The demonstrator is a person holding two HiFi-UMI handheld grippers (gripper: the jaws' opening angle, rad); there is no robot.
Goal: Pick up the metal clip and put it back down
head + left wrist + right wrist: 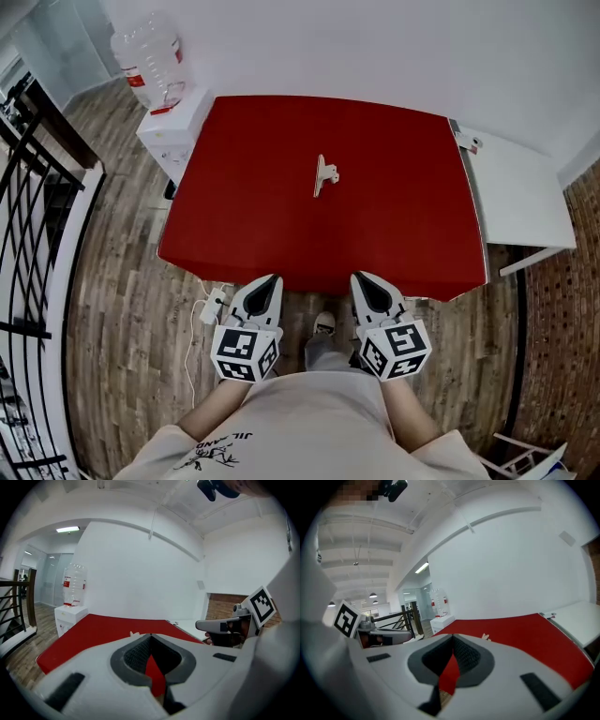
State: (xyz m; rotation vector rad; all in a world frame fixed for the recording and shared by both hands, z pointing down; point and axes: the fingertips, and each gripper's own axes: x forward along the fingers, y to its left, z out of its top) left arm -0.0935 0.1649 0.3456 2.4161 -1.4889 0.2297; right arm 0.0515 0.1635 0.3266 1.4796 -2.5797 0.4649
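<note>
The metal clip lies by itself near the middle of the red table. It shows as a small pale shape far ahead in the left gripper view and in the right gripper view. My left gripper and right gripper hang side by side just off the table's near edge, close to the person's body. Both are well short of the clip. Each has its jaws closed tip to tip, left gripper and right gripper, with nothing between them.
A white water dispenser with a large bottle stands at the table's far left corner. A white table adjoins the right side. A black railing runs along the left. A white cable and plug lie on the wooden floor.
</note>
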